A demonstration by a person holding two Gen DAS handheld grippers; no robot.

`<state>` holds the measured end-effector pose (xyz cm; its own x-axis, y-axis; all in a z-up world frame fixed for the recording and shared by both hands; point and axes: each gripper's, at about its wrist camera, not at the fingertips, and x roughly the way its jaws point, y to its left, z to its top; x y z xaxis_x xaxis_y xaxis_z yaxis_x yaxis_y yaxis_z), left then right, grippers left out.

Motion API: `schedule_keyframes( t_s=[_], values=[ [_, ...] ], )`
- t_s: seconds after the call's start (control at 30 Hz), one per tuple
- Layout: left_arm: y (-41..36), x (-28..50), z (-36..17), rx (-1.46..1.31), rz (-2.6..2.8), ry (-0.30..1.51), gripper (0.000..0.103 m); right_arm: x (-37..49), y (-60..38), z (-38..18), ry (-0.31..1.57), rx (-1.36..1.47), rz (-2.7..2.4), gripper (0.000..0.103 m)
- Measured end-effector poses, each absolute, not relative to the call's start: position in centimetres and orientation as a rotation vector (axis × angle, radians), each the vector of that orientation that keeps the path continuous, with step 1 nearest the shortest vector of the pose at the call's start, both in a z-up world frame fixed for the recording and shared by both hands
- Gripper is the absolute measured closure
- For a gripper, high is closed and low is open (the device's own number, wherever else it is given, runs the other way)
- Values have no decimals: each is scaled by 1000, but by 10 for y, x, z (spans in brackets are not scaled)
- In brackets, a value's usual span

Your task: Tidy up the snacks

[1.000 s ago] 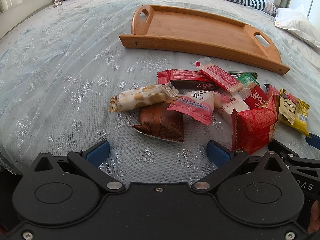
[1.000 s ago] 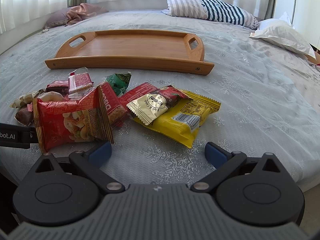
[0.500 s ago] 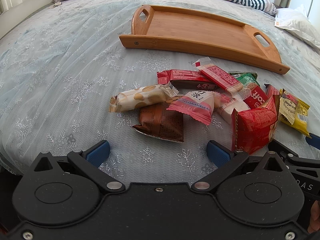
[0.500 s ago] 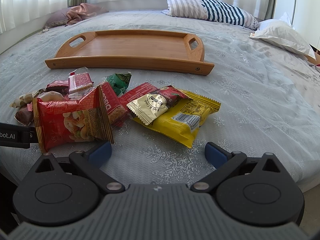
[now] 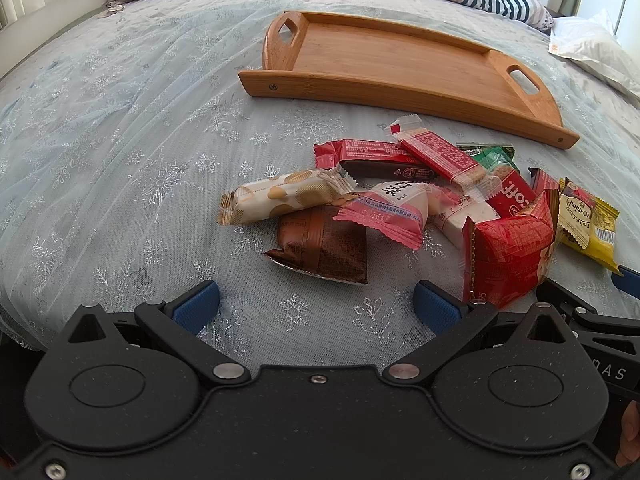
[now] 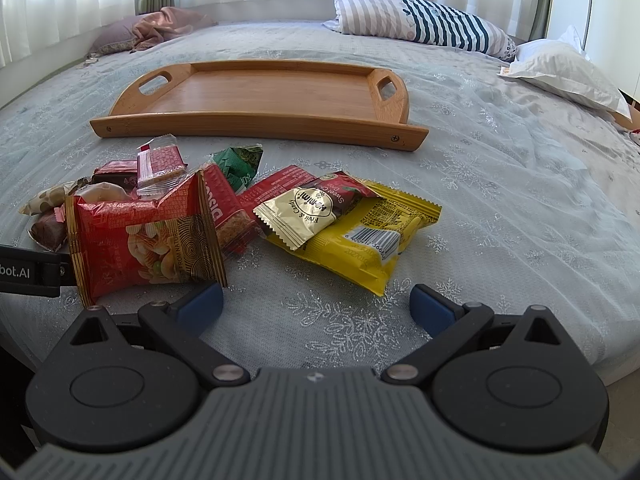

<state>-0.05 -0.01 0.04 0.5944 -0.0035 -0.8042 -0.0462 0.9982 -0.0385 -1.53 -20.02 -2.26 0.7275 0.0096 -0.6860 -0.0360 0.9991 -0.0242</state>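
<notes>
Snacks (image 6: 192,216) heaped before bare tray (image 5: 400,92), striped pillow (image 6: 420,24) beyond, both grippers' fingers (image 5: 196,306) apparently released.

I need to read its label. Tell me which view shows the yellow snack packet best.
The right wrist view: the yellow snack packet lies near the centre, barcode visible, partly under a gold sachet. In the left wrist view, only a strip of it shows near the right edge.
</notes>
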Motion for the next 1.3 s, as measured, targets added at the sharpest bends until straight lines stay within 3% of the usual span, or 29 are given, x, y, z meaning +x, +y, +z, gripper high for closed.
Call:
schedule_keyframes(
  t_s=[1.3],
  values=[
    [0,-1,5,-49,26,916,0,-16,-199,-19,756,-37,10,0]
  ],
)
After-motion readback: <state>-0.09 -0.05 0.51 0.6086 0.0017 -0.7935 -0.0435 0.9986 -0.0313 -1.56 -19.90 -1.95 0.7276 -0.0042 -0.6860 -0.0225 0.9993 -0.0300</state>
